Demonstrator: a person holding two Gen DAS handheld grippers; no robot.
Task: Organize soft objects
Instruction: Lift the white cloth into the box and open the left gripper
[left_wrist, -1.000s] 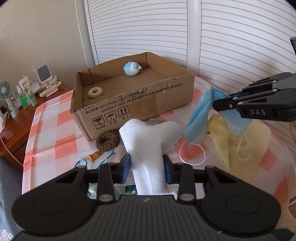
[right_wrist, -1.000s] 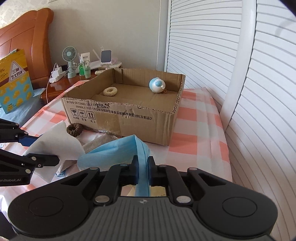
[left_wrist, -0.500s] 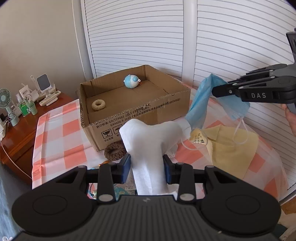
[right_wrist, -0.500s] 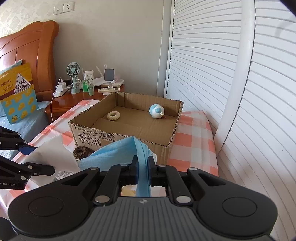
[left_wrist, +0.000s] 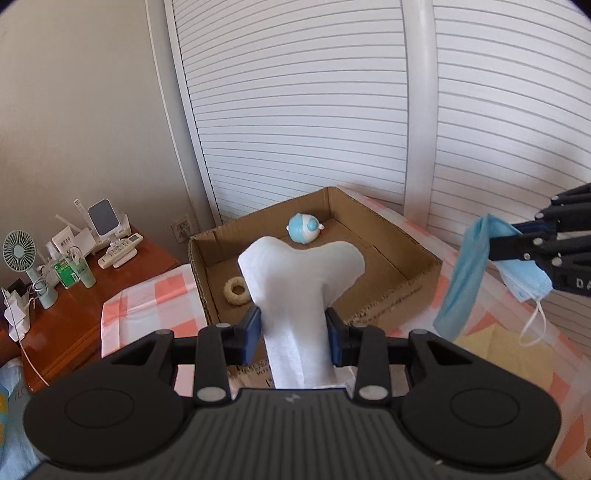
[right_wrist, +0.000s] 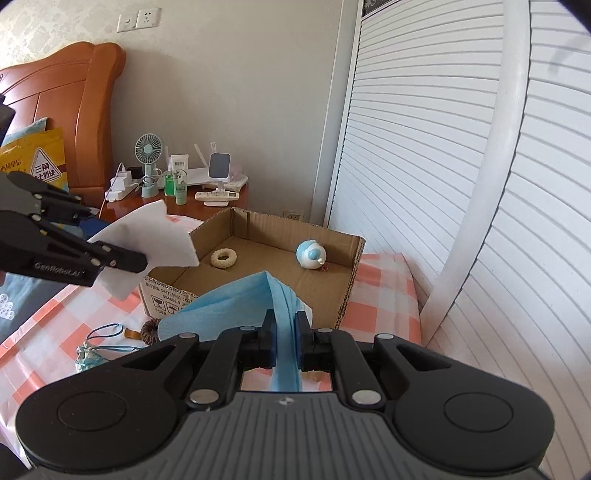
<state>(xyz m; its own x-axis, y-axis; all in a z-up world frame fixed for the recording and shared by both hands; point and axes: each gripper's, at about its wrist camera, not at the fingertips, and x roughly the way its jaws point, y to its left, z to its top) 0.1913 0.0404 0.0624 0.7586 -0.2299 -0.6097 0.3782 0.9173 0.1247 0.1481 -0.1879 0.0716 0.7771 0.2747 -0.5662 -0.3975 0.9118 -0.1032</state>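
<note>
Now both claws sit higher than before, left claw (left_wrist: 293, 334) clamping the white cloth (left_wrist: 301, 280), right claw (right_wrist: 285, 343) pinching the blue mask (right_wrist: 236, 310).

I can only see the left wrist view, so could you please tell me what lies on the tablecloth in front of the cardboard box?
Observer: A brown scrunchie lies close to the front wall of the cardboard box.
Operator: Thank you. Is anything else there?
Observer: Yes, a small teal pouch with a cord sits nearer us on the checked cloth.
Operator: How do the right tongs hold the mask?
Observer: The right tongs have both pads pressed on a fold of the blue mask.
</note>
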